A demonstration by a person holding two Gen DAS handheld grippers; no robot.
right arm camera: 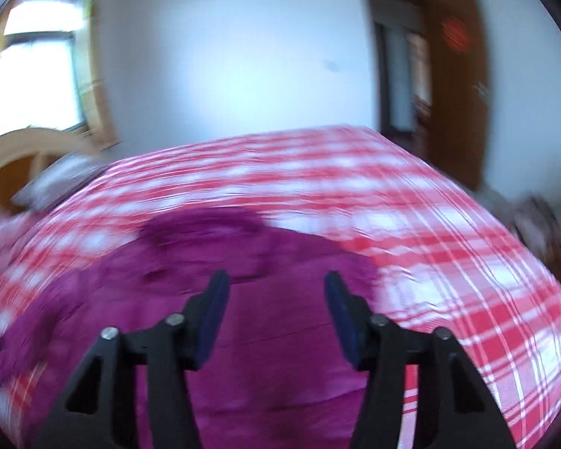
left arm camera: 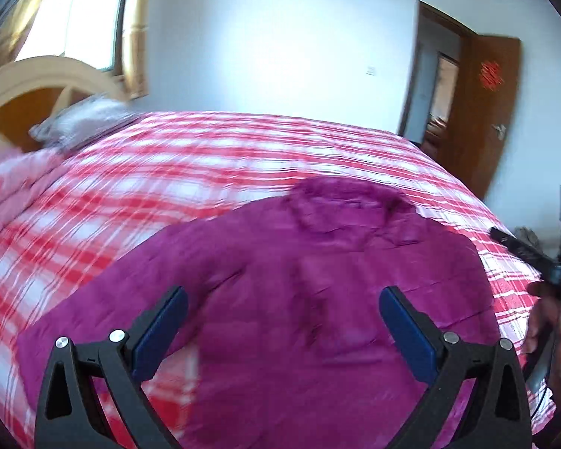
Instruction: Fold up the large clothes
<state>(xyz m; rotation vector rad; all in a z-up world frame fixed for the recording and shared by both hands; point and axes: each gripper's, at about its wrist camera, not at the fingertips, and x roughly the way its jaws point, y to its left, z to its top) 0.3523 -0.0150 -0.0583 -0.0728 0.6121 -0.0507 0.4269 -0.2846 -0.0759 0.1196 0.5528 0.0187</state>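
Note:
A large magenta hooded coat (left arm camera: pixel 299 292) lies spread flat on a bed with a red and white plaid cover (left arm camera: pixel 168 164), hood at the far end. My left gripper (left arm camera: pixel 282 295) is open and empty, hovering above the coat's middle. My right gripper (right arm camera: pixel 276 280) is open and empty, above the coat (right arm camera: pixel 243 336) near its right side. The right gripper's body also shows at the right edge of the left wrist view (left arm camera: pixel 535 258). Both views are blurred by motion.
A wooden headboard (left arm camera: pixel 30 86) and a grey pillow (left arm camera: pixel 78 123) are at the bed's left end. A window (left arm camera: pixel 74 11) is at the far left. An open brown door (left arm camera: pixel 482 104) stands at the far right, past the bed's corner.

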